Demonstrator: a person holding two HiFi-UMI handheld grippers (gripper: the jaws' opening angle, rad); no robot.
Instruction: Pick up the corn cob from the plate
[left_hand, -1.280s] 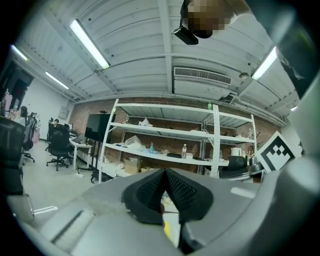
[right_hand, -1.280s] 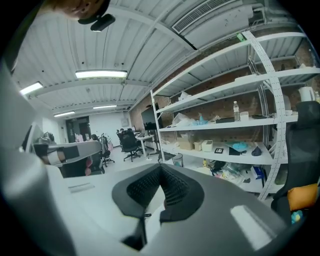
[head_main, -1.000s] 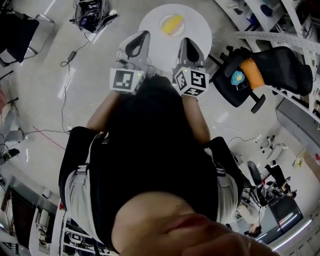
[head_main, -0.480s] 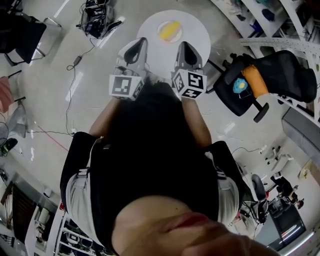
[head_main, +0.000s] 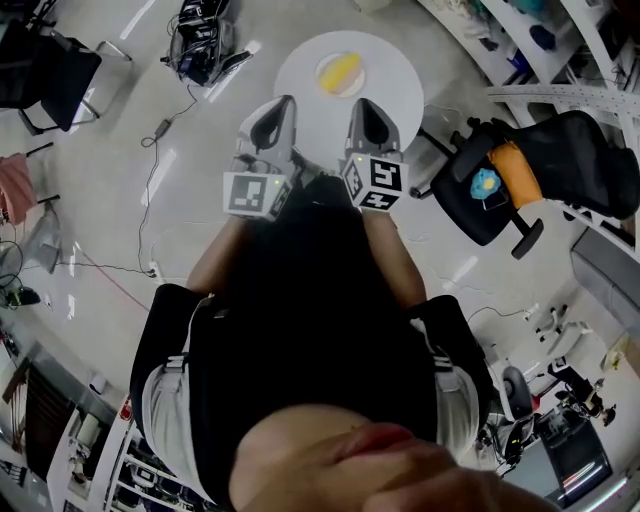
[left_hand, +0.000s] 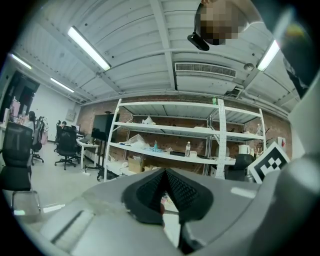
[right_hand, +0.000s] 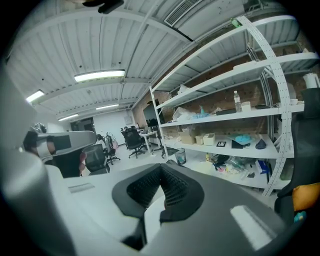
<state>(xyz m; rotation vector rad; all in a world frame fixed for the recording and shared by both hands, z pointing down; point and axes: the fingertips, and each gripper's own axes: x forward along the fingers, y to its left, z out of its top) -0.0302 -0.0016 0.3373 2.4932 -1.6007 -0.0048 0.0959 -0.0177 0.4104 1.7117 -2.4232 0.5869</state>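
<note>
A yellow corn cob (head_main: 341, 72) lies on a small plate (head_main: 320, 82) in the middle of a round white table (head_main: 392, 82), at the top of the head view. My left gripper (head_main: 277, 104) and right gripper (head_main: 362, 104) are held side by side at the table's near edge, pointing toward the plate and short of it. In the left gripper view the left gripper (left_hand: 165, 172) has its black pads meeting at the tips, with nothing between them. The right gripper (right_hand: 161, 167) is shut and empty too. Neither gripper view shows the cob.
A black office chair (head_main: 520, 170) carrying an orange and a blue item stands right of the table. Cables and gear (head_main: 200, 40) lie on the floor to the left, near another dark chair (head_main: 50, 70). Metal shelving (right_hand: 235, 125) lines the room's right side.
The table, the plate and both grippers now sit a little lower in the head view. The grippers stay side by side and shut, still short of the plate.
</note>
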